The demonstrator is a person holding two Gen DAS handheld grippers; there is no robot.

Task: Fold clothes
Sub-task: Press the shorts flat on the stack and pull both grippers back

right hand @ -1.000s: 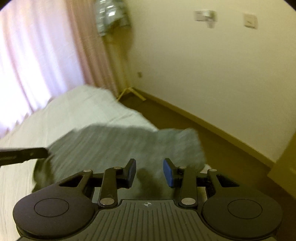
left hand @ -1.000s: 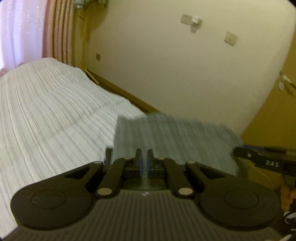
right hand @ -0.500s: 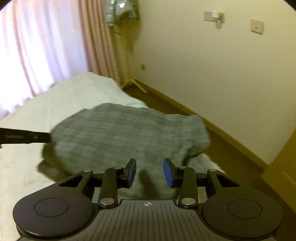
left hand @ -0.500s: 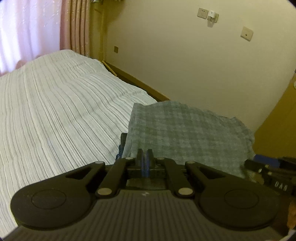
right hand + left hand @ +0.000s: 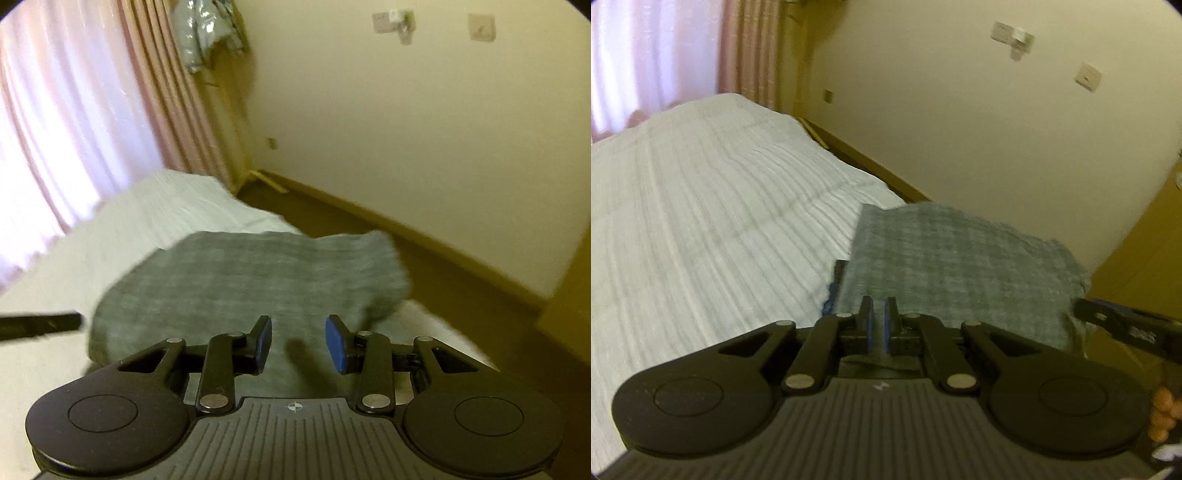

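Lower centre, both views | left gripper [image 5: 878, 314] narrow, jaws just easing apart, pinch unclear | right gripper [image 5: 298, 341] wide, empty | lay checked cloth [image 5: 960, 266] flat on bed [image 5: 701, 221], edges squared.

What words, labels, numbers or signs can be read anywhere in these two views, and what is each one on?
White lettering on a finger of the black right gripper: too blurred to read.
Small white crosshair sign on that gripper's ribbed body: a symbol only, no text.
Pale square wall plates: no readable marks.
No legible text anywhere.
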